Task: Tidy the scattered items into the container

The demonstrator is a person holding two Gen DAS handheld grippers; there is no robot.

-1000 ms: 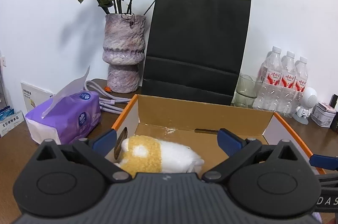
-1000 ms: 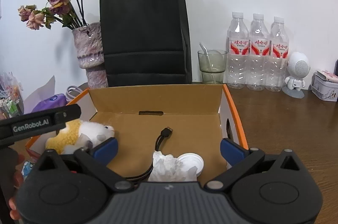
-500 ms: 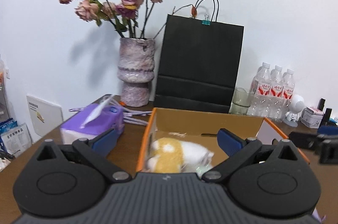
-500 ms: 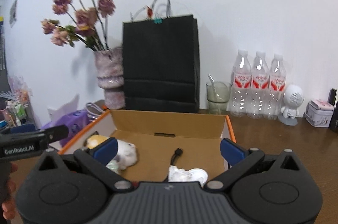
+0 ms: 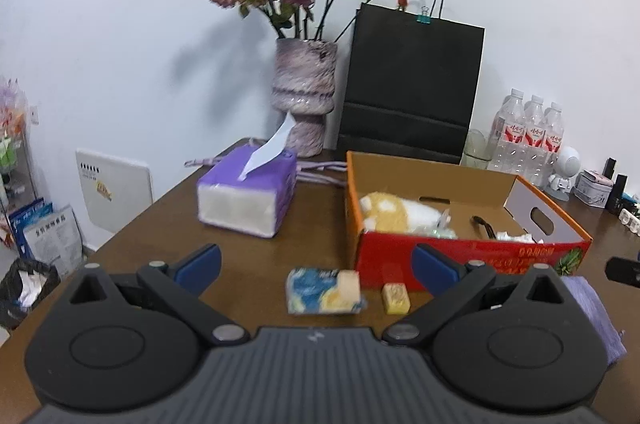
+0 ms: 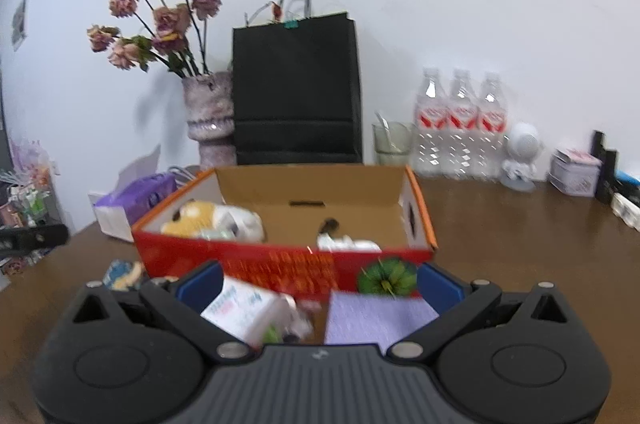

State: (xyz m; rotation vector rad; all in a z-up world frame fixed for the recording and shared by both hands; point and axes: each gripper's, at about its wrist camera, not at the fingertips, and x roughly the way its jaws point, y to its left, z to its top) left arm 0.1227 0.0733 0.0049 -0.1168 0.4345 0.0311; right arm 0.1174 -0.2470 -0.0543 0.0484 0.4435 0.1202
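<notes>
The red-fronted cardboard box [image 5: 472,256] [image 6: 280,264] stands on the brown table and holds a yellow-and-white plush toy [image 5: 396,214] [image 6: 216,220], a black cable [image 5: 482,224] and crumpled white bits [image 6: 346,244]. In front of it lie a blue-and-yellow packet [image 5: 322,290], a small yellow block [image 5: 395,298], a purple cloth [image 6: 376,318] [image 5: 592,312] and a white printed packet [image 6: 248,312]. My left gripper [image 5: 316,262] is open, pulled back over the packet and block. My right gripper [image 6: 318,284] is open, above the white packet and cloth.
A purple tissue pack [image 5: 248,192] sits left of the box. Behind stand a vase of dried roses [image 5: 304,100], a black paper bag [image 5: 408,92], a glass [image 6: 392,142], three water bottles [image 6: 460,124], a white figurine [image 6: 520,156] and a tin [image 6: 574,172].
Both grippers have drawn back and up from over the box to in front of it. The plush toy stays in the box. The loose items before the box have come into view.
</notes>
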